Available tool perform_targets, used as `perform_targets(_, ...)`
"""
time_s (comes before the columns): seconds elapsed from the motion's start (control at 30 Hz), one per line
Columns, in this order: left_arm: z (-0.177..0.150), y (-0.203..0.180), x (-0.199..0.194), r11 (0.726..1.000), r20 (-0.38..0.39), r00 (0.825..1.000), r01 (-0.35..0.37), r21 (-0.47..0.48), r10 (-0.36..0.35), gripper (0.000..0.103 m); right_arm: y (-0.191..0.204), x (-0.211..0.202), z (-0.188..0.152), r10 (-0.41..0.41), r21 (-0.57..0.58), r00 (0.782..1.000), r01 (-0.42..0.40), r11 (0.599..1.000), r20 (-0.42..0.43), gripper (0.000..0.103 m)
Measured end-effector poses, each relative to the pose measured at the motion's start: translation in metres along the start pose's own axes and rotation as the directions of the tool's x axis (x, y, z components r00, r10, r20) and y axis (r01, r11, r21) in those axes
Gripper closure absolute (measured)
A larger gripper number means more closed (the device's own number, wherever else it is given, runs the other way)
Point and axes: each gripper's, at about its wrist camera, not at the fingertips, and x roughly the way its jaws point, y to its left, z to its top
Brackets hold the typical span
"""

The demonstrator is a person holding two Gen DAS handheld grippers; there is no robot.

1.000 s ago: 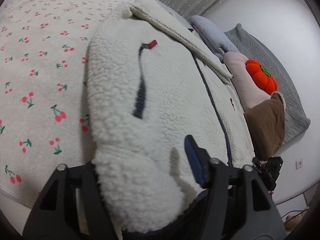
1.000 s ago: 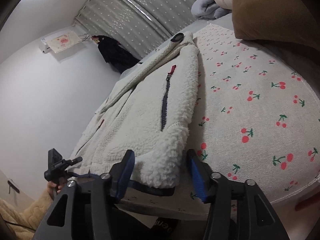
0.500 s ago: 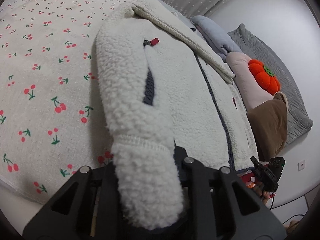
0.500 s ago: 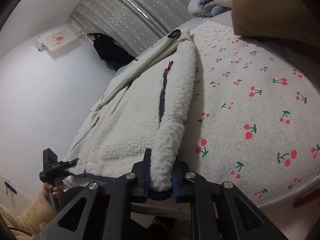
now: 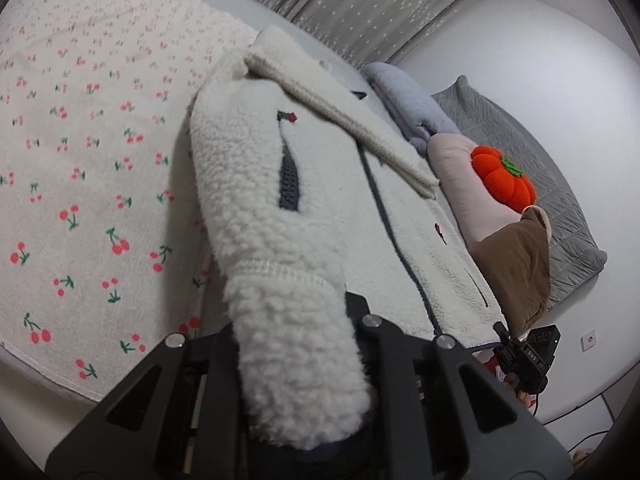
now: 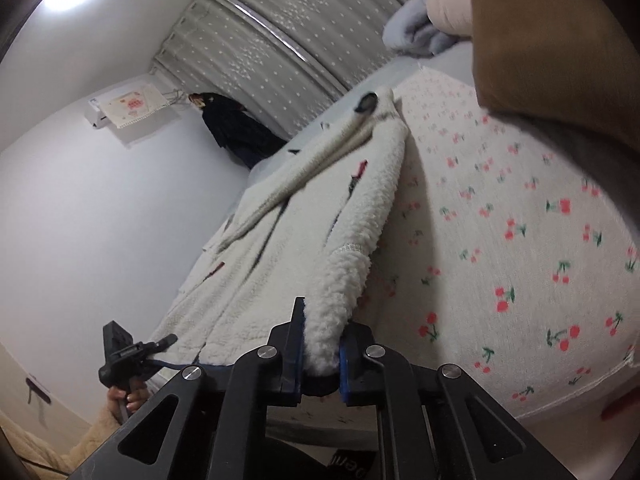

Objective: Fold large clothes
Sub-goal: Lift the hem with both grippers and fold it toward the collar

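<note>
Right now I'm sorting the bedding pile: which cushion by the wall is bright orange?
The round pumpkin-shaped plush cushion with a green stem; the brown cushion lies beside it.

Both pinched down tight right now. Left gripper clamped on thick fleece, jaws just finished closing, pointing down at a slant, fingers mostly buried under the fluff. Right gripper squeezed shut on a fleece edge between its blue pads, tilted down a bit less. Left hand wrapped around its handle.
</note>
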Motion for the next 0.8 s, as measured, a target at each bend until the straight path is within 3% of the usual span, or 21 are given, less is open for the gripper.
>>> perform_targets(0.3, 0.003, -0.024, -0.028, 0.996, 0.072, 0.995, 0.068, 0.061, -0.073, 0.085, 0.034, -0.025, 0.019, 0.015, -0.049, 0.994, -0.01, 0.999, 0.104, 0.092)
perform_targets(0.5, 0.001, -0.047, -0.065, 0.989, 0.1, 0.989, 0.098, 0.111, -0.109, 0.085, 0.048, -0.059, 0.021, 0.081, -0.068, 0.98, -0.07, 0.995, 0.18, 0.092)
perform_targets(0.8, -0.002, -0.067, -0.089, 0.981, 0.104, 0.989, 0.088, 0.171, -0.107, 0.085, 0.061, -0.089, 0.022, 0.128, -0.102, 0.965, -0.107, 0.989, 0.229, 0.092)
